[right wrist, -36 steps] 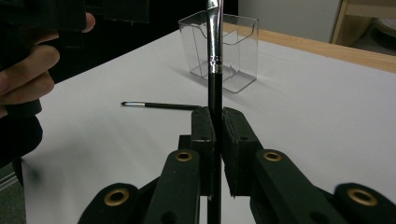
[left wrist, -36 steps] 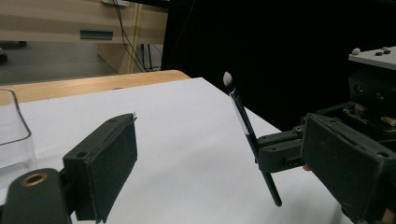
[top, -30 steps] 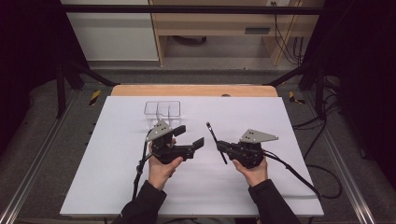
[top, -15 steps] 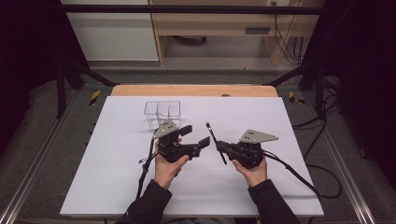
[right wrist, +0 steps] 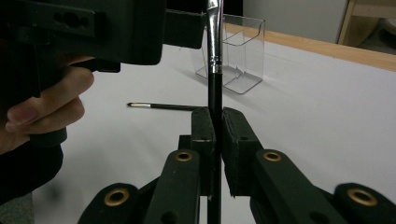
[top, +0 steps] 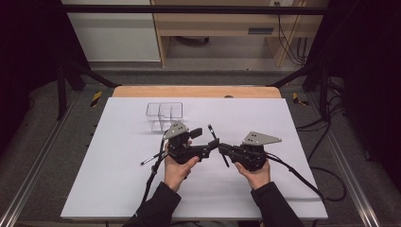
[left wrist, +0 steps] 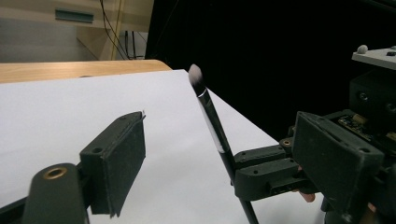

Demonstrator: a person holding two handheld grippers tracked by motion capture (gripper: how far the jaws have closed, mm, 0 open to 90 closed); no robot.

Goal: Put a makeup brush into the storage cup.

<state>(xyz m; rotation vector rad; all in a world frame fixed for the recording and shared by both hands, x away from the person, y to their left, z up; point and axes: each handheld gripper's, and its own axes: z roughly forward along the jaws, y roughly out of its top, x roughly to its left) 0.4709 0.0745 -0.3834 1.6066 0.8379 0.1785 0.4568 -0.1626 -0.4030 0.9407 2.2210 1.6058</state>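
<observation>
Now our right gripper (right wrist: 214, 122) clamps the brush (right wrist: 214, 56); our left gripper (left wrist: 219, 154), jaws apart and just closing, seemingly flanks it untouched.

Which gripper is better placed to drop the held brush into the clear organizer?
Left, likely. The right gripper clamps the brush, but the open left gripper, jaws just closing around it, sits nearer the clear organizer.
</observation>
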